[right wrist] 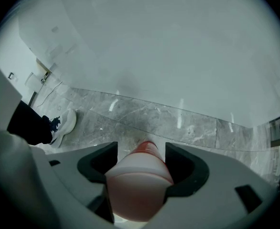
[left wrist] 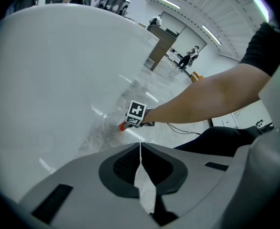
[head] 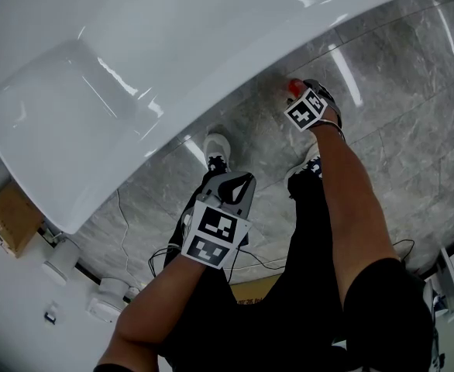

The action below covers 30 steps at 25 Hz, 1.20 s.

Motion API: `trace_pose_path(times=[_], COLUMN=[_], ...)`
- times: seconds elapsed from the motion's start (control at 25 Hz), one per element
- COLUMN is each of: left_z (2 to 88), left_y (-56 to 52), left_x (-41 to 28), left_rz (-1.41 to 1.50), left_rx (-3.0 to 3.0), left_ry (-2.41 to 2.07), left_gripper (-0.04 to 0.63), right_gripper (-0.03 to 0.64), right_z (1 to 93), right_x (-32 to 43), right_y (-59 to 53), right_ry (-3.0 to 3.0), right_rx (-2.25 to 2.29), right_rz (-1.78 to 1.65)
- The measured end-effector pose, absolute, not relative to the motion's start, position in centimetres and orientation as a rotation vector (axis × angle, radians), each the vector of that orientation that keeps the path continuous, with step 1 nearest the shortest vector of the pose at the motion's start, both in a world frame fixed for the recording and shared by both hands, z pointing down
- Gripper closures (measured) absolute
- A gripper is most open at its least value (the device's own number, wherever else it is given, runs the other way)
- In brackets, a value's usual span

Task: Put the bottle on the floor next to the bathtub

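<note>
Bathtub [head: 134, 68] beside you: glossy white, smooth, throwing hard highlights. Floor [head: 413, 76]: grey marble-look tile, polished, mirrors ceiling lights. Bottle [right wrist: 139, 190] in your right gripper [right wrist: 140, 163]: smooth reddish-pink plastic, soft sheen. Both your grippers: matt grey plastic shells, darker finely textured pads. Left gripper [left wrist: 140, 163] shows that best. Your trousers [head: 266, 324]: black matt cloth. Cardboard box [head: 10, 219]: plain brown, dull.
</note>
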<state>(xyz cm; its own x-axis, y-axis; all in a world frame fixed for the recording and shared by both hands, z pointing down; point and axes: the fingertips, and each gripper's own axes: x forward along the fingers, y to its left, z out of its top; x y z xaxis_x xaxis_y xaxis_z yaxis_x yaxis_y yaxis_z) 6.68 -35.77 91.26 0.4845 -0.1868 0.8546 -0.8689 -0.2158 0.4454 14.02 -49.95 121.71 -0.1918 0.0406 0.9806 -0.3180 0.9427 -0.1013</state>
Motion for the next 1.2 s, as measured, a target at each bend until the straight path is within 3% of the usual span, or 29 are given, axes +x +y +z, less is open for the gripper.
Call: trace_pose_path(times=[0.52, 1.2], left_z=[87.3, 69.9], left_y=[-37.4, -41.8], left_x=[6.9, 5.8], left_rz=[0.823, 0.729], left_rx=[1.756, 1.917], left_ry=[-0.929, -0.965], left_gripper=[0.576, 0.575], right_gripper=[0.298, 0.298], right_z=[116.1, 91.5], right_x=[15.4, 17.1], right_y=[-51.0, -48.5], right_ry=[-1.700, -1.814], right_rx=[0.281, 0.472], right_rz=[0.245, 0.493])
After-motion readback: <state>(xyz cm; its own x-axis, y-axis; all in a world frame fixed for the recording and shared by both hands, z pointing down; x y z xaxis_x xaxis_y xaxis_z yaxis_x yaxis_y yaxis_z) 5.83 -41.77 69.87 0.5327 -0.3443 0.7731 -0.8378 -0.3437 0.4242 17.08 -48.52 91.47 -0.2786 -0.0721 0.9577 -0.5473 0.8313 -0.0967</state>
